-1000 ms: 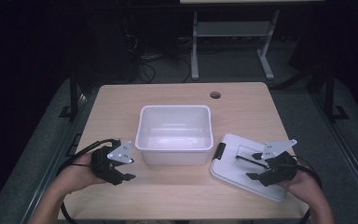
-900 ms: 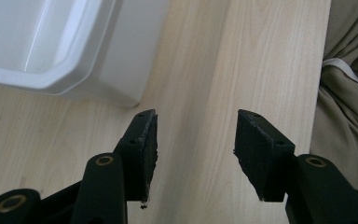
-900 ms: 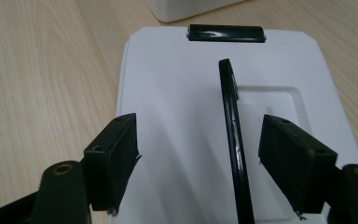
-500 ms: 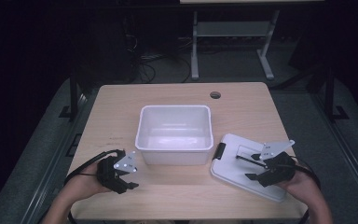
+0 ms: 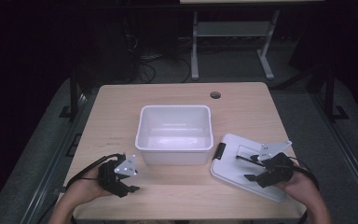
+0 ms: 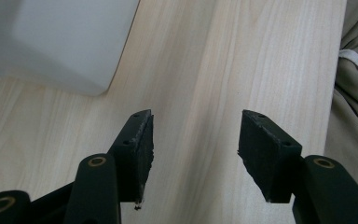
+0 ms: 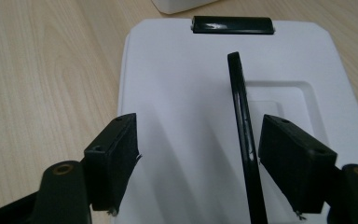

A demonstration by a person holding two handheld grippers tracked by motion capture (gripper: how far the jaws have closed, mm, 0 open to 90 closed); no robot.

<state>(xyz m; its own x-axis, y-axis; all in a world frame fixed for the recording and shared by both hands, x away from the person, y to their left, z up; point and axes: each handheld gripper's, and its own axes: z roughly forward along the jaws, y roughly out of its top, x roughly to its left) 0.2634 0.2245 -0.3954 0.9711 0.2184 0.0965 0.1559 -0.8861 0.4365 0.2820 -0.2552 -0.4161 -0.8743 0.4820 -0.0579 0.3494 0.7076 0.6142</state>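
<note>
On the wooden table (image 5: 121, 121) I see a white plastic bin (image 5: 175, 133) at centre. Its white lid (image 5: 233, 165) lies flat just right of it. My right gripper (image 5: 247, 168) stands open around the lid's raised black handle (image 7: 243, 135), perhaps touching one pad. My left gripper (image 5: 133, 184), left of the bin, has just been opening, empty

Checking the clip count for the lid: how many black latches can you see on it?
1. The black latch sits on the edge of the white lid nearest the white bin. The lid's opposite edge lies under the right gripper, so a second could be hidden.
</note>
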